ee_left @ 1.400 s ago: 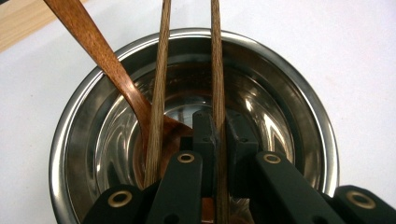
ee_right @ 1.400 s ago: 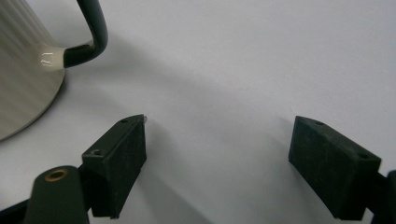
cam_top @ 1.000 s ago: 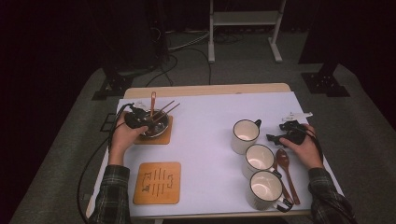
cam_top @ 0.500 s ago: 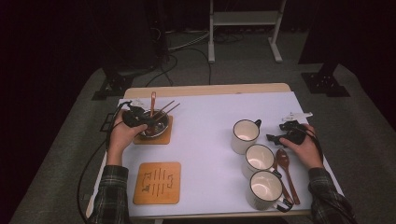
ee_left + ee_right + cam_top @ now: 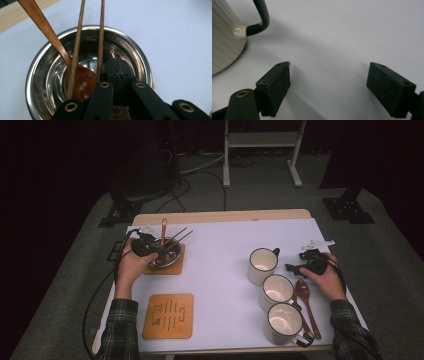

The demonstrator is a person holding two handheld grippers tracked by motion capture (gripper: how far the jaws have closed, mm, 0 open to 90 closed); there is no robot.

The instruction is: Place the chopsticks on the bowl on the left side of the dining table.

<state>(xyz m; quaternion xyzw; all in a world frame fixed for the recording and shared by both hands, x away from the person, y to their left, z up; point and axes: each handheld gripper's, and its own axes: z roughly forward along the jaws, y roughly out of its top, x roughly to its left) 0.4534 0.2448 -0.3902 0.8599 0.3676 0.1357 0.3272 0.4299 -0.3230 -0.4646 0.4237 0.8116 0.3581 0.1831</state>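
Left gripper [image 5: 117, 72]: your jaws sit inside the bowl [image 5: 140, 57], pressed together. They have just been closing. No chopstick or spoon shows between the pads, so you hold nothing as far as the left gripper view tells.

Right gripper [image 5: 328, 87]: jaws stand wide apart over bare cloth, holding nothing. It rests at the right edge of the table [image 5: 225, 270], just right of the far mug [image 5: 262, 266].

Bowl: steel, on a coaster [image 5: 176, 268] at the far left of the table. Inside lie a wooden spoon [image 5: 62, 52] and two chopsticks [image 5: 101, 40]; all three lean out over the far rim.

Chopsticks: the right one runs just beside your left jaw, touching or nearly so; which, you cannot tell.

Rest of table: a second coaster [image 5: 168, 316] sits bare at the near left. Two more mugs and another spoon [image 5: 306, 295] lie near right, well apart from the bowl.

Risk, missed grip: I judge the jaws met beside the chopstick, not around it. Lift now and you likely come up empty.

Risk, roll: the sticks are thin and round on slick steel. A push from closed jaws could make them slide along the rim or tip out onto the cloth.

Risk, bowl shift: the bowl is light and only rests on its coaster. Press sideways against the wall and it may skid or tilt, spilling spoon and sticks.

Risk, tangle: spoon and sticks cross near the bottom. Pull one and the others may drag along.
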